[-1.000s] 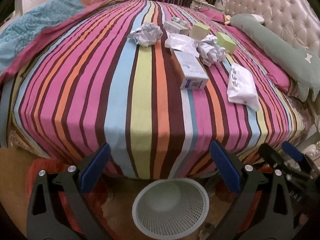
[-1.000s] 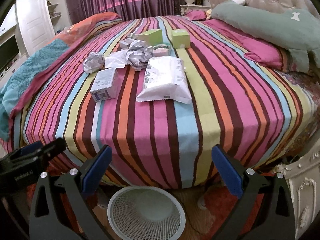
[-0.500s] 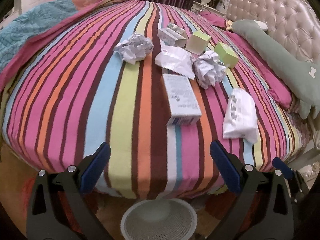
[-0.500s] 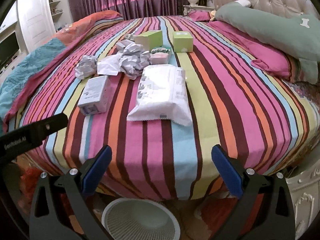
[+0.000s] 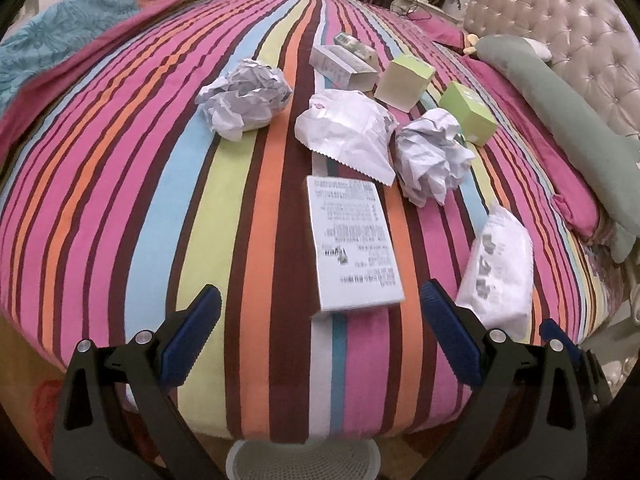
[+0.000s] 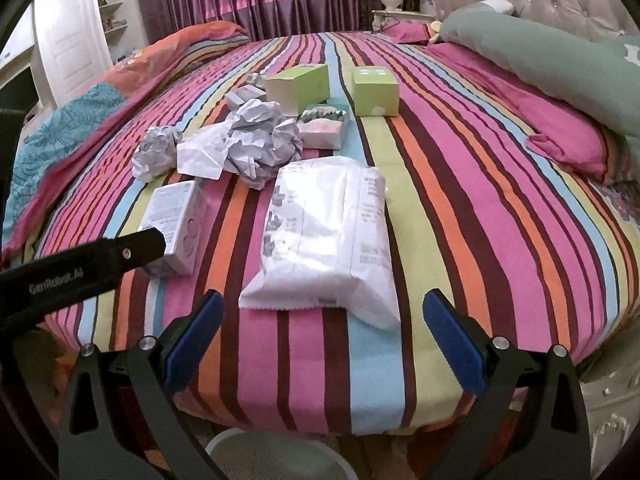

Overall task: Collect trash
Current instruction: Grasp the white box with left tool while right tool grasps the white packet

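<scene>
The left hand-held gripper (image 5: 320,320) hangs spread wide and empty over the foot edge of the striped bed (image 5: 120,200). A flat white box (image 5: 352,244) lies on the bed straight ahead of it, its near end between the lines of the two blue pads (image 5: 192,332) but not touching them. Beyond the box sit a torn white wrapper (image 5: 348,132), a paper ball (image 5: 434,160) to the right of it, and another paper ball (image 5: 246,98) well to the left. Two green boxes (image 5: 404,82) stand farther back.

The right hand-held gripper (image 6: 322,328) is likewise released, holding nothing. A white plastic pack (image 6: 324,236) lies directly in front of it, the near edge just beyond the fingertips and centred between them (no contact shows). To the left of the pack is the white box (image 6: 174,220), with the left tool's black finger crossing in front of its near end. The crumpled paper (image 6: 262,142) and green boxes (image 6: 374,90) lie behind the pack.

A white mesh basket (image 5: 236,460) stands on the floor below the bed edge, its rim peeking in at the bottom of both views (image 6: 224,448), beneath the grippers.
</scene>
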